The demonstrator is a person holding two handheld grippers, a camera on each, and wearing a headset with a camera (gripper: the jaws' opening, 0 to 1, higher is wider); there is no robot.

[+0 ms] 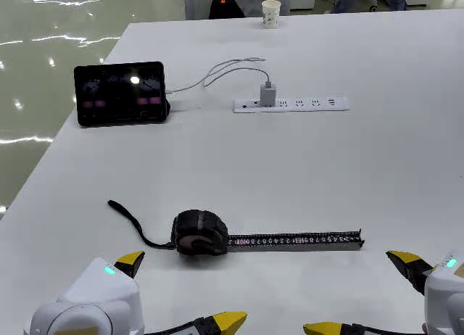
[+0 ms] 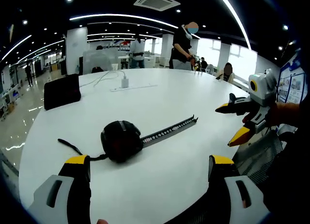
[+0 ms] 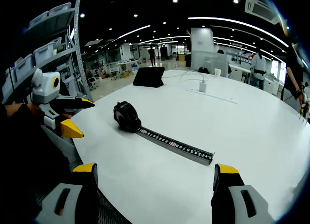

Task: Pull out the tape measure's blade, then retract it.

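Lying at the near middle of the surface, the tape measure is showing its blade drawn out rightward (so only retracting seems left), while the left hand-held gripper and right hand-held gripper are hovering near it, both spread and empty.

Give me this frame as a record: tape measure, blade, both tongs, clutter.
tape measure: on table, nothing gripping it
blade: extended, lying flat
left tongs: open, empty, short of the tape measure
right tongs: open, empty, short of the blade tip
clutter: tablet, power strip with charger, paper cup at far edge
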